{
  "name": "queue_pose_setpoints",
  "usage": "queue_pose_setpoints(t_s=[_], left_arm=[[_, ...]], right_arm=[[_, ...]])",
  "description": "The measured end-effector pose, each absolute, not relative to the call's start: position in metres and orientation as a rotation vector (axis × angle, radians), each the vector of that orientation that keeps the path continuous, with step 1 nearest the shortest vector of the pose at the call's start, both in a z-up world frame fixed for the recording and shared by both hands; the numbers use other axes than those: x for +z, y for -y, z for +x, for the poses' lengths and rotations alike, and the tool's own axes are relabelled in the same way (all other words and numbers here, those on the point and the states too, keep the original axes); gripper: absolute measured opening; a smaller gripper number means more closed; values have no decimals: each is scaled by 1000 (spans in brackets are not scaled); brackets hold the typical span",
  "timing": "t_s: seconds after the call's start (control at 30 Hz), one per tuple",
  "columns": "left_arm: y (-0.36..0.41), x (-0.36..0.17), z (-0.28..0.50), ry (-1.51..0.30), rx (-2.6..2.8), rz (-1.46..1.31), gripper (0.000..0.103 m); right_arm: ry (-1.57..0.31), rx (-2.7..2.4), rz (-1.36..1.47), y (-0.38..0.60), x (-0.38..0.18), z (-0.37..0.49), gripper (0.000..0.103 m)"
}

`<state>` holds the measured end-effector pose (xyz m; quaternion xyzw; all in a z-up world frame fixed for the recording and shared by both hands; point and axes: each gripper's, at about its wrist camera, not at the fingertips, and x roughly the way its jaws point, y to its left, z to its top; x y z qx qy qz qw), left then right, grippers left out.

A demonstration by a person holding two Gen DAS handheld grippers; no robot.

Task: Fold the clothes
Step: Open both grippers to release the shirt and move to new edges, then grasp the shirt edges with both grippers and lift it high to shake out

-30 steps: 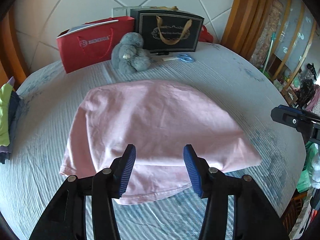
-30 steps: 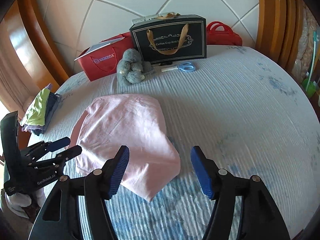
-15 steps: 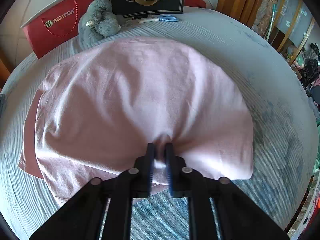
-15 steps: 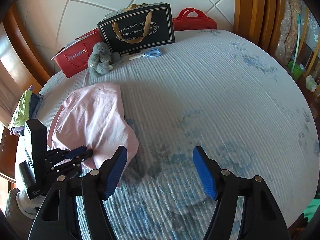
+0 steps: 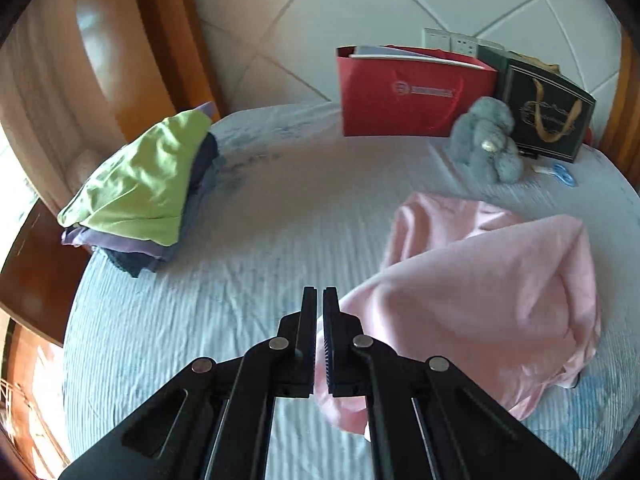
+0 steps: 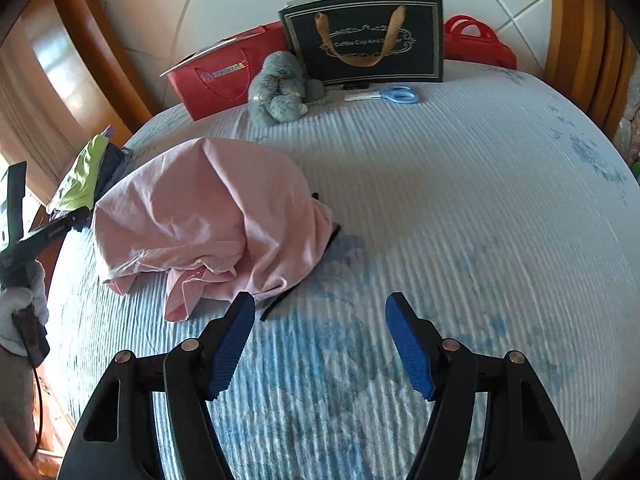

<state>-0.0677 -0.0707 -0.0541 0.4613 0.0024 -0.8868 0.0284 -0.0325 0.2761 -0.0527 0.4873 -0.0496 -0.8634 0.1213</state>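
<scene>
Between the closed left tongs (image 5: pixel 319 300), a bit of the soft pink cotton shirt (image 5: pixel 480 292) is pinched; the rest lies bunched on the blue striped bed (image 6: pixel 440 200), left of the wide-open, empty right tongs (image 6: pixel 320 312). It could slip out or fold crooked, because only one spot is held. Far ahead, the black paper bag (image 6: pixel 364 36) says "Coffee Cup And"; the next word is hidden.

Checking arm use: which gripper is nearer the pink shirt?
Left. The left gripper is shut on the pink shirt's edge; the right gripper hangs open just short of its near hem.
</scene>
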Motion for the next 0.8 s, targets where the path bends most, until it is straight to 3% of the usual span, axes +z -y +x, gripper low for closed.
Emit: queue_pose_setpoints(t_s=[0.2,0.23,0.27,0.33,0.47,0.53,0.7,0.73,0.77,0.8], left_arm=[[145,-49,-62,-108,-2641,1377,6],[140,-51,-59,-128,-2670,1399,19],[135,-54,-55,-148,-2699,1422,38],[120,-59,-52,-160,-2762,1461,51],[82,-80,-51,-81,-2809,1571,51],[69,-90,-54,-44,-2812,1619,51],[72,-92,-65,-19,-2818,1608,51],[73,-92,-67,-14,-2819,1606,48],[74,-92,-70,-9,-2821,1604,22],[74,-93,-72,-5,-2822,1601,10]], right_arm=[[132,-2423,1459,-236,-77,-51,67],[134,-2414,1462,-231,-79,-51,67],[135,-2405,1464,-226,-81,-51,67],[139,-2387,1469,-217,-85,-51,67],[146,-2352,1478,-198,-93,-50,67],[150,-2334,1482,-188,-97,-50,57],[159,-2290,1492,-165,-107,-50,57],[161,-2281,1494,-160,-109,-50,57],[149,-2297,1489,-154,-112,-51,57],[137,-2314,1485,-148,-115,-53,58]])
